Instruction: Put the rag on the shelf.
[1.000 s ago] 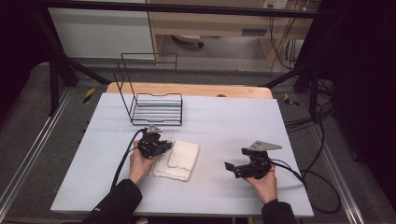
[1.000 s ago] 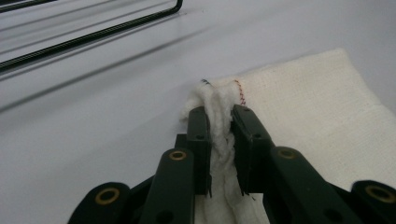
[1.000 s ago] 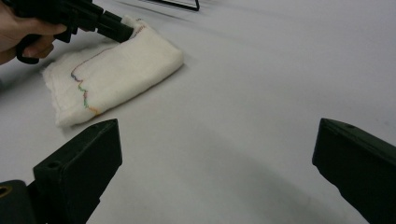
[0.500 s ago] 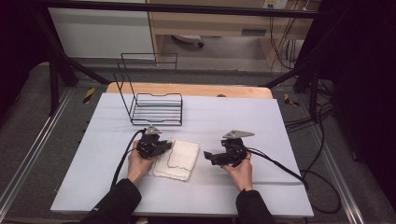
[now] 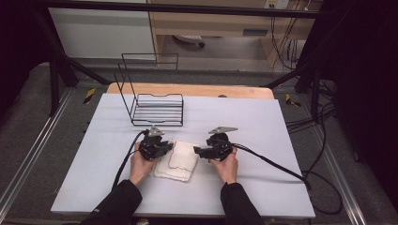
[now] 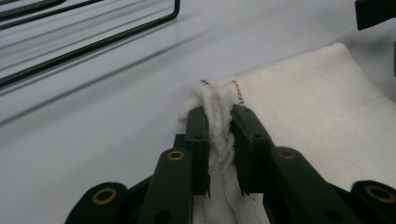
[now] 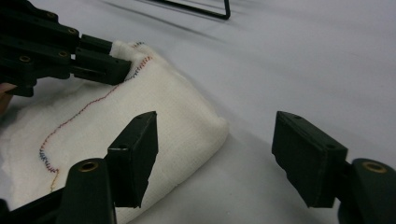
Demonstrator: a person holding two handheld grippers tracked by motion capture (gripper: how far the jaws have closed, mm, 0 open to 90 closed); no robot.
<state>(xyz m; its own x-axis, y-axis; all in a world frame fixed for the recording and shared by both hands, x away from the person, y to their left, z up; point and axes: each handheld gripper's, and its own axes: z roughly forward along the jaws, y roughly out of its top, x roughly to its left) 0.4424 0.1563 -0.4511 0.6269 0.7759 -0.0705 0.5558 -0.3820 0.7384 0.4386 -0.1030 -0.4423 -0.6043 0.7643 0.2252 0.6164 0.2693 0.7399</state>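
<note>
Two hand-held grippers work a folded white cloth (image 5: 177, 160) lying near the table's (image 5: 281, 140) front centre, at six o'clock from a black wire rack (image 5: 157, 110). At the cloth's nine o'clock edge, the left gripper (image 6: 219, 128) is clamped on a bunched corner. At three o'clock, the right gripper (image 7: 215, 154) has just been closing its jaws, which stand apart around the cloth's near corner without pressing it. Risk: closing too high could catch only the top layer, so the fold slips open.
</note>
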